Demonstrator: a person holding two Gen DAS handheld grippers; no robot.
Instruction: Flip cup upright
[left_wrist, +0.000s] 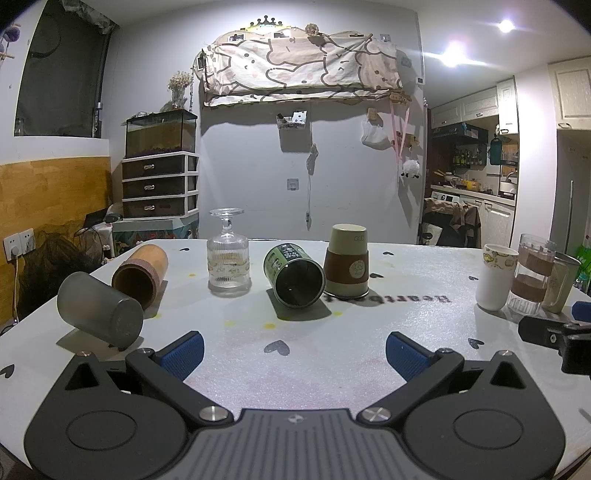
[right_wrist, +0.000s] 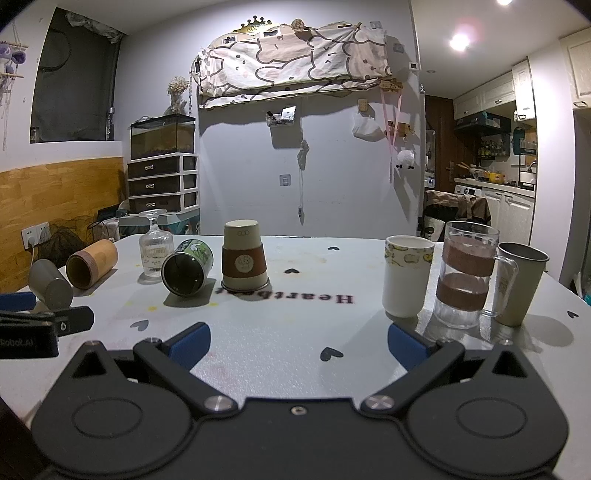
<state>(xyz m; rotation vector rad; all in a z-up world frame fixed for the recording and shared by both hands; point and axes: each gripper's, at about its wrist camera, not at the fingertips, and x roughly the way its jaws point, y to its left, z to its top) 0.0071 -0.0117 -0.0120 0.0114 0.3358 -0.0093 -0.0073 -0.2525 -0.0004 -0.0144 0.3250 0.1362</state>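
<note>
Several cups stand or lie on the white table (left_wrist: 295, 369). A beige paper cup (left_wrist: 347, 266) (right_wrist: 243, 258) with a brown sleeve stands upside down at the middle. A green tin cup (left_wrist: 293, 275) (right_wrist: 186, 267) lies on its side left of it, mouth toward me. A ribbed glass goblet (left_wrist: 228, 260) (right_wrist: 155, 245) stands upside down. A brown bamboo cup (left_wrist: 140, 269) (right_wrist: 91, 263) and a grey frosted cup (left_wrist: 99, 308) (right_wrist: 50, 282) lie on their sides at the left. My left gripper (left_wrist: 293, 354) is open and empty. My right gripper (right_wrist: 299, 345) is open and empty.
Three upright cups stand at the right: a white patterned cup (right_wrist: 406, 275) (left_wrist: 495, 275), a glass mug (right_wrist: 467, 273) (left_wrist: 532, 277) with brown bands, and a grey metal cup (right_wrist: 521, 282) (left_wrist: 561, 280). The right gripper's tip shows in the left wrist view (left_wrist: 554, 332).
</note>
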